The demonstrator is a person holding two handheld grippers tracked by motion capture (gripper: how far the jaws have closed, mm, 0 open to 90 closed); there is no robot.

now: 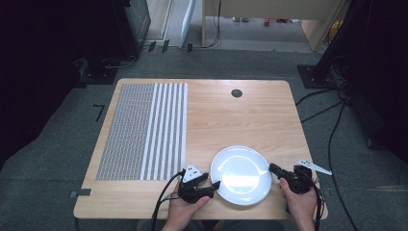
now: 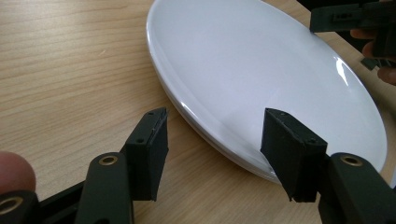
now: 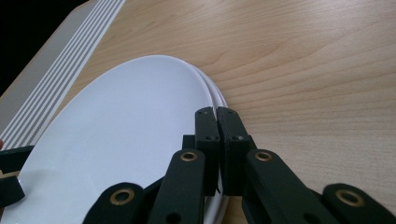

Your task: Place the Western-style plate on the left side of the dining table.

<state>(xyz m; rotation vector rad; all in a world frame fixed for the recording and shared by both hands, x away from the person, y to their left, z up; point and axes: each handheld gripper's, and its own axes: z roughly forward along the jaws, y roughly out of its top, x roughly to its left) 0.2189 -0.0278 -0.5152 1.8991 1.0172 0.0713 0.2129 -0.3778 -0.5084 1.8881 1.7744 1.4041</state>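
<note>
White glazed plate (image 1: pixel 240 174) lies flat near the front edge of the wooden desk (image 1: pixel 240 115), between the two tongs; it looks hard, slick and breakable, so the thin rim is the place to take it, firmly; right tongs (image 3: pixel 217 112) are clenched on that rim at the plate's right side; left tongs (image 2: pixel 212 123) are spread wide, astride the rim at its left side, gripping nothing; a striped mat (image 1: pixel 144 130) covers the desk's left part; grey carpet (image 1: pixel 57 159) and cables (image 1: pixel 332 139) surround it.
</note>
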